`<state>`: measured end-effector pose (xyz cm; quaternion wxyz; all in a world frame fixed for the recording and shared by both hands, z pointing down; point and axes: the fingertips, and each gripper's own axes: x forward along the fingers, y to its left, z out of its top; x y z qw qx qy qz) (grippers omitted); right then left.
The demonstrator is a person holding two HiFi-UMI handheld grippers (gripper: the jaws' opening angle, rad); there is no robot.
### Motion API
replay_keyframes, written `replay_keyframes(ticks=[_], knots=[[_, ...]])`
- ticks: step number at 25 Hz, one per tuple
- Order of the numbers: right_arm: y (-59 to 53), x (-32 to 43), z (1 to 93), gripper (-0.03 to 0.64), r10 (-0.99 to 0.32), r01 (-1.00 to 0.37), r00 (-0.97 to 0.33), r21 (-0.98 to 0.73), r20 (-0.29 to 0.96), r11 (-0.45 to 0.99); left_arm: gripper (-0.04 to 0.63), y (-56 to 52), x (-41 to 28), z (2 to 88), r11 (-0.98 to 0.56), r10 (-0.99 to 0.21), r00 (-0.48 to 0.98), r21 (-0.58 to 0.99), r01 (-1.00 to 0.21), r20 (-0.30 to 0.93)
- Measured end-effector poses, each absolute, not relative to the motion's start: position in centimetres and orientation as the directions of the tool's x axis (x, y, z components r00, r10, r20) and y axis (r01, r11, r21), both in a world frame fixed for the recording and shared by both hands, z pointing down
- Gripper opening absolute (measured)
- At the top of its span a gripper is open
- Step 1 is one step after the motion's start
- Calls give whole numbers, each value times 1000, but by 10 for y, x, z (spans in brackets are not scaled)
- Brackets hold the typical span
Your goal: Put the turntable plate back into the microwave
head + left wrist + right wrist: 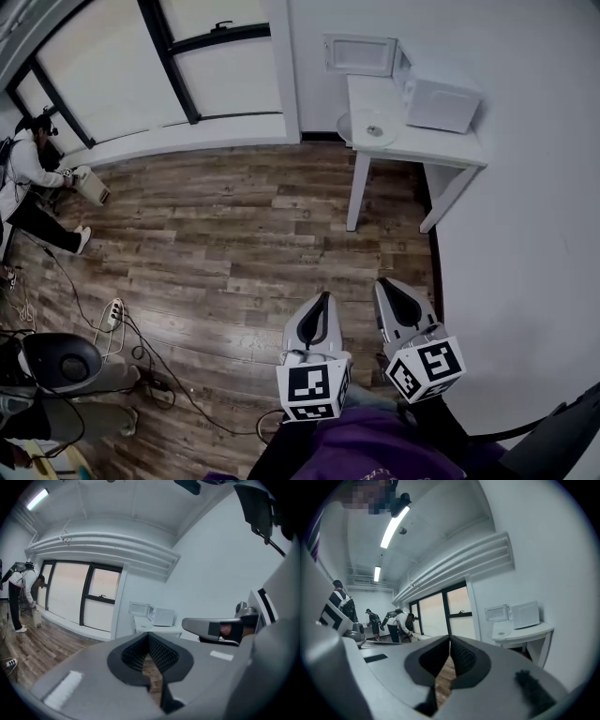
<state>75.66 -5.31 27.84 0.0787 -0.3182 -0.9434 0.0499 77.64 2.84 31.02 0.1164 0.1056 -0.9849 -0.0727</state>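
A white microwave (441,97) stands on a white table (450,150) in the far right corner, its door (359,53) swung open to the left. The glass turntable plate (369,128) lies on the tabletop in front of the door, partly over the table's left edge. Both grippers are far from the table, held near my body over the wood floor. My left gripper (323,298) is shut and empty, and my right gripper (386,284) beside it is also shut and empty. In the right gripper view the microwave (526,614) and plate (503,633) show small ahead.
Wood floor (234,244) stretches between me and the table. A white wall runs along the right. Windows (141,66) line the far side. A person (28,178) crouches at far left by a white box. Cables and a power strip (112,314) lie at the lower left beside a chair.
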Motion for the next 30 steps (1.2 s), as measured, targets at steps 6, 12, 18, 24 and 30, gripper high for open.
replay_keyframes(ticks=[6,12,18,24,30], knots=[[-44,725,288,11,628,612,-766,-143,138,778,5,34,744,311,970,-209,-957,168,-177,202],[-25,674,293,11,607,589,-783,-152,134,793,5,56,695,317,967,-223,-954,168,-191,202],[28,609,301,11,637,619,-752,-153,169,771,5,98,627,314,969,-241,-954,99,-226,178],[79,544,303,11,649,632,-739,-150,181,760,5,159,566,323,976,-186,-961,153,-156,204],[115,492,298,11,651,634,-742,-148,159,759,5,200,519,322,977,-163,-966,168,-130,201]])
